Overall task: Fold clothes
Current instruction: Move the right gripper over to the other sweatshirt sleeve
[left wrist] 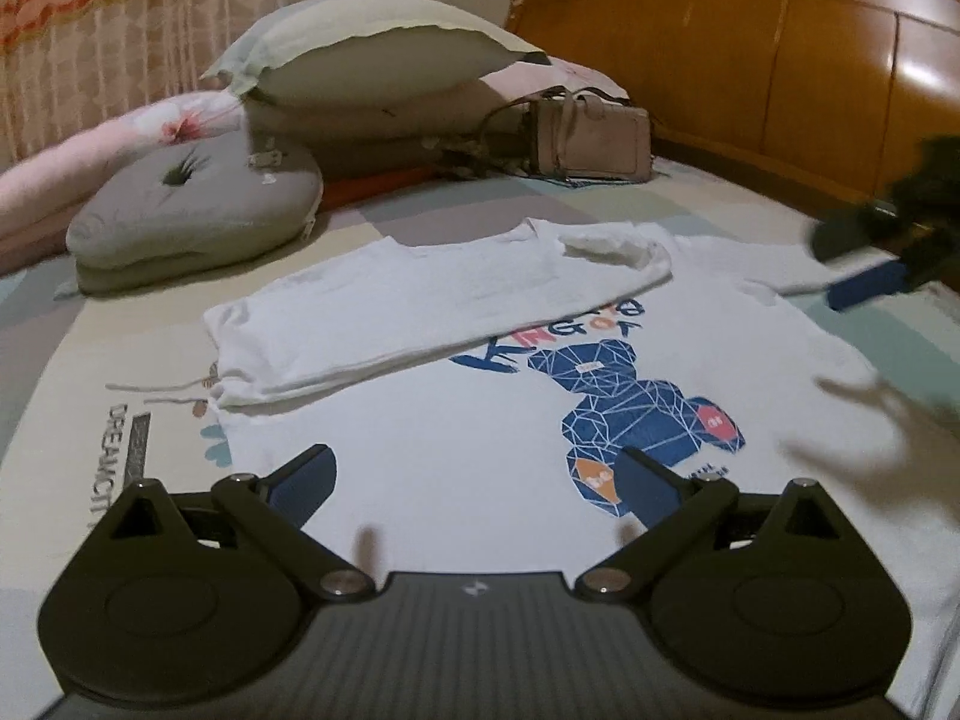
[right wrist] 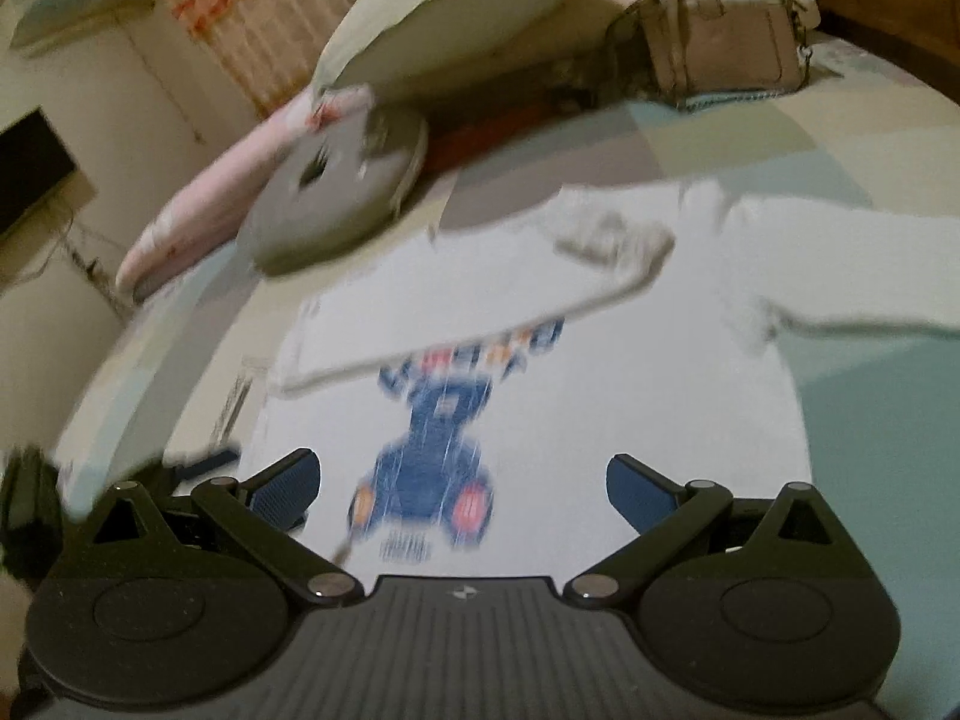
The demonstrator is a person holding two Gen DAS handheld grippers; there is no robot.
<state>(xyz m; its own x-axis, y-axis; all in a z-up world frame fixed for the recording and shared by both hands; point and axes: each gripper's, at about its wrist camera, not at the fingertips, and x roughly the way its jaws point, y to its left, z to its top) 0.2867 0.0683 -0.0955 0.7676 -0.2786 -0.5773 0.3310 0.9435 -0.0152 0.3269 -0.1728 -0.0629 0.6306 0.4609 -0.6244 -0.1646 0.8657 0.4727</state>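
One side of the white T-shirt [left wrist: 420, 444] lay folded across its chest on the bed [left wrist: 78, 420]; the far sleeve [left wrist: 750, 264] stayed spread, so folding seemed partway done. Left gripper [left wrist: 474, 480] and right gripper [right wrist: 462, 480] both hovered wide, empty.

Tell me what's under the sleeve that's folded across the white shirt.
The folded sleeve lies over the upper chest of the white shirt. It covers the tops of the printed letters; the blue bear print below stays visible. Anything else beneath is hidden.

Home bedroom: bed [left wrist: 600, 204], pillows [left wrist: 372, 54], headboard [left wrist: 750, 48]
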